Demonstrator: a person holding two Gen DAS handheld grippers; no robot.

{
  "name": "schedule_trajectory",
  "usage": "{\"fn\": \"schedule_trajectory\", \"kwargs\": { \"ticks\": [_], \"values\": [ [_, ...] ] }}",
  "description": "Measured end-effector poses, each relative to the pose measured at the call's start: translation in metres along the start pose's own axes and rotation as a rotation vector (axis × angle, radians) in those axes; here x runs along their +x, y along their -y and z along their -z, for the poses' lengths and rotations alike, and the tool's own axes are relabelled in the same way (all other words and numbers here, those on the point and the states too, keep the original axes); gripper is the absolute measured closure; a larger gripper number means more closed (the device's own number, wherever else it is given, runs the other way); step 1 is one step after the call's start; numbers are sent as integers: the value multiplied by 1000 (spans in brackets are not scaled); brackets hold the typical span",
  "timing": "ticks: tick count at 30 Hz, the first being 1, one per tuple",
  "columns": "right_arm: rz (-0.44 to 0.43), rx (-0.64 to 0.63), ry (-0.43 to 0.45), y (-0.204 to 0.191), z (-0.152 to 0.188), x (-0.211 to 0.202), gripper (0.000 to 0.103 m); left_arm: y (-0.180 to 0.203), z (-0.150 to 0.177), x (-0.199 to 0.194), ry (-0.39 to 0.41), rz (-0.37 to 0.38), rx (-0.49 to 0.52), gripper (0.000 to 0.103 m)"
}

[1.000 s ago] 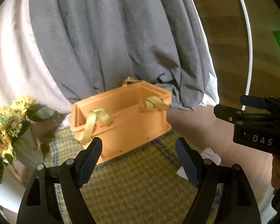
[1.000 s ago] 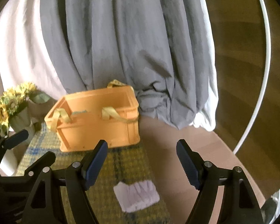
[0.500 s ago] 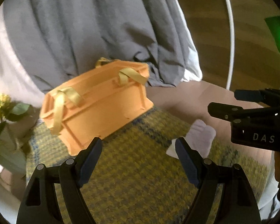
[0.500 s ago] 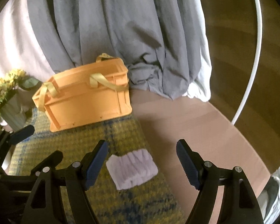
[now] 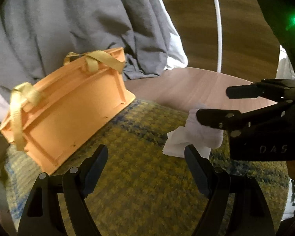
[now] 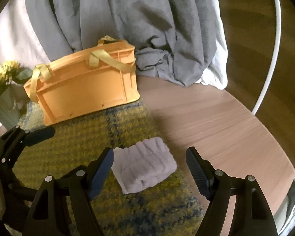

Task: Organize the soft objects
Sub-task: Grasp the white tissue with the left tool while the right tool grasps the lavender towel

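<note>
1. Because the folded lavender cloth (image 6: 144, 165) is the only loose soft item in view, it is taken as the thing to be put away; it lies on the yellow-and-blue woven mat (image 6: 72, 149), on the near side of the orange crate (image 6: 84, 86), close to the mat edge that borders the bare wooden table (image 6: 216, 118).
2. The right gripper (image 6: 149, 166) is held just over the cloth with its fingers spread wide, one on each side of the fold, so that the bundle can be taken across its width; no contact is seen yet.
3. The left gripper (image 5: 146, 164) is held over the mat in front of the crate, fingers spread and nothing between them, apparently kept free to steady the crate or mat.
4. The crate stands with its open top upward and its pale yellow strap handles (image 6: 106, 59) draped over the rim, which is judged to make it the destination for the cloth; its inside is hidden from both views.
5. A vase of sunflowers (image 6: 2, 90) stands to the left of the crate, and grey drapery (image 6: 137, 23) hangs behind it, so a lift over the crate's near wall is judged the least obstructed route.
6. A soft fold may slump or open if only the top layer is pinched, so a deep, centred closure is called for.
</note>
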State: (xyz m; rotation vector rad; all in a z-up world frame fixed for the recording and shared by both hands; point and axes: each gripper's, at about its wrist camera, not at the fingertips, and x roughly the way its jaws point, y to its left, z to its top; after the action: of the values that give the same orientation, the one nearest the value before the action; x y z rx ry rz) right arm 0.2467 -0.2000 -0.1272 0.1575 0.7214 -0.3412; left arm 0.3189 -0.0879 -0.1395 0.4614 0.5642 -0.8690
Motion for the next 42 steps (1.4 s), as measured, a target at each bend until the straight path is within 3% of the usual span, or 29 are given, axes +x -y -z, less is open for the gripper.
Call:
{"fn": "schedule_trajectory", "kwargs": {
  "ticks": [14, 20, 24, 29, 34, 36, 39, 42],
  "values": [
    [29, 22, -25, 0, 6, 24, 29, 10, -3, 45, -4, 146, 192, 39],
    [12, 19, -45, 0, 9, 28, 48, 16, -5, 56, -12, 191, 244, 45],
    [16, 18, -38, 1, 9, 26, 66, 21, -7, 59, -13, 215, 260, 45],
    [28, 32, -18, 6, 9, 19, 76, 31, -9, 66, -50, 256, 298, 46],
    [43, 45, -12, 10, 9, 15, 76, 38, -10, 71, -71, 285, 324, 61],
    [51, 50, -8, 12, 10, 14, 77, 41, -10, 71, -67, 283, 331, 79],
    [49, 62, -12, 14, 11, 13, 77, 42, -10, 67, -54, 270, 324, 95],
    [47, 66, -8, 17, 12, 10, 77, 43, -9, 60, -35, 252, 304, 96]
  ]
}}
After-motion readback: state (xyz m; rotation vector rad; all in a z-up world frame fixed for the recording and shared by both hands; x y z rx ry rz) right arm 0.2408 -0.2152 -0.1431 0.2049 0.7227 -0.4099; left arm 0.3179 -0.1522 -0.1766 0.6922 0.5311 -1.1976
